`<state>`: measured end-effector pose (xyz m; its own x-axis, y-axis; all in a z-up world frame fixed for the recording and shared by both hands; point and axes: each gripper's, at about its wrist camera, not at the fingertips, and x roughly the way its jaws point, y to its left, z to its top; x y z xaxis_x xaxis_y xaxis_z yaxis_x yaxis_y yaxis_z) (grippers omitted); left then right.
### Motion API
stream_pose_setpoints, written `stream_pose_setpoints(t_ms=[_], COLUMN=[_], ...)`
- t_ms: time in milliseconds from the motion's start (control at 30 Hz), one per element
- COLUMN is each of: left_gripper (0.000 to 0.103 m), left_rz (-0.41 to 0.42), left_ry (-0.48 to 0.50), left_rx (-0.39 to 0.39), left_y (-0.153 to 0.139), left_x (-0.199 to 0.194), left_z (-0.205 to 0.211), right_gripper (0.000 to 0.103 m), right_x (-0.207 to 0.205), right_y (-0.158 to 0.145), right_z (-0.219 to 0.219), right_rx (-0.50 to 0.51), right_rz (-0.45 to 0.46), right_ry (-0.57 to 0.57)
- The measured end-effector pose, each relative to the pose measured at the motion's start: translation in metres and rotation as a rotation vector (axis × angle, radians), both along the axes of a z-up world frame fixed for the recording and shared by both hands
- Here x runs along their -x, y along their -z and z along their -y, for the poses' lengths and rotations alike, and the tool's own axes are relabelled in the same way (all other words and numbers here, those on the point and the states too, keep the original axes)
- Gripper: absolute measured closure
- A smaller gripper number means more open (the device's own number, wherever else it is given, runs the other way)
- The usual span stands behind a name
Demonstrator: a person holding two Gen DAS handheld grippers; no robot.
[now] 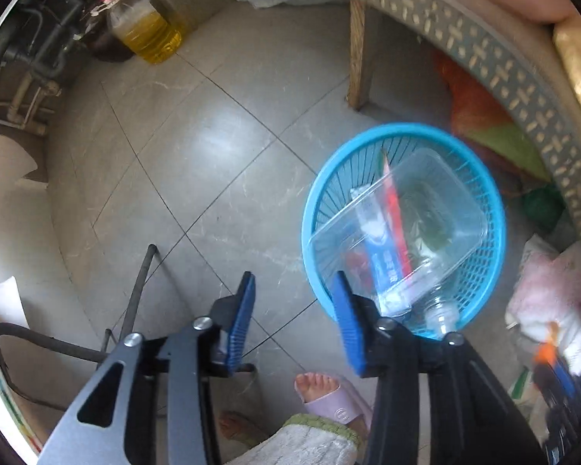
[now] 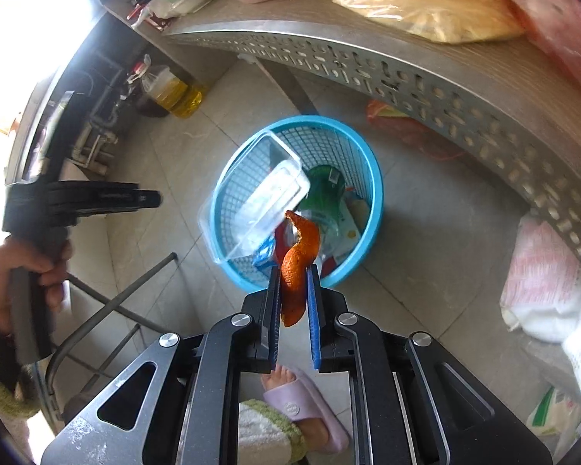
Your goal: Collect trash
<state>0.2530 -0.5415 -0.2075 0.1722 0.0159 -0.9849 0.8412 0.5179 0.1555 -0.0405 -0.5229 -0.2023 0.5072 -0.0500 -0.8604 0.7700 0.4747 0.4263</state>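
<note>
- Trash sits in your blue basket [image 2: 370, 209] on the tiled floor [image 1: 197, 147], just in front of the table's perforated skirt [image 2: 426, 81].
- Far left in the right wrist view, your left hand [image 2: 27, 267] grips the handle of the left gripper [image 1: 294, 294], which is seen side-on and blurred there.
- In its own view that claw points down at the floor, blue pads [image 1: 244, 317] parted about halfway, nothing between them. The right-hand pad overlaps the basket's near rim; whether it touches, you cannot tell.
- Behind it, by the far wall, stands an oil jug [image 1: 151, 31] next to dark pipes [image 1: 38, 46].
- A black metal frame [image 1: 139, 294] stands on the floor to the left of the basket.
- Inside the basket, a clear tub [image 2: 263, 201] leans tilted against the left wall, its corner over the rim. Beside it lie a toothpaste box [image 1: 383, 248], a clear bottle [image 1: 441, 314] and a green wrapper [image 2: 325, 190].
- Your right gripper [image 2: 294, 275] is pinched narrow on an orange peel [image 2: 296, 267]. The peel stands up past the fingertips and hangs over the basket's near edge.
- Below the claws, your foot in a lilac slipper [image 2: 310, 407] rests on the tiles.
- To the right, white and pink bags [image 2: 542, 290] lie under the table, well apart from the basket.
</note>
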Motion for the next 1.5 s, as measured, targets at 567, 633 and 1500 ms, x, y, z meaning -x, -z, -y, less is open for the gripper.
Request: stream_pose_setpoints(t_ms=[567,633,1500], left_gripper=[0.018,0.013,0.006], left_rz=[0.081,0.084,0.585], left_ry=[0.015,-0.011,-0.494], left_rx=[0.602,0.679,0.700], left_y=[-0.217,-0.234,-0.266], left_x=[0.050,0.063,0.225], left_z=[-0.142,-0.171,-0.428], right_gripper=[0.054,0.051,0.008], right_x=[-0.031,-0.017,0.051], right_y=[-0.017,-0.038,-0.234], right_z=[0.010,-0.006,-0.279], right_rx=[0.168,0.200,0.783], right_rz=[-0.044,-0.011,0.188], right_ry=[-0.010,-0.020,-0.358])
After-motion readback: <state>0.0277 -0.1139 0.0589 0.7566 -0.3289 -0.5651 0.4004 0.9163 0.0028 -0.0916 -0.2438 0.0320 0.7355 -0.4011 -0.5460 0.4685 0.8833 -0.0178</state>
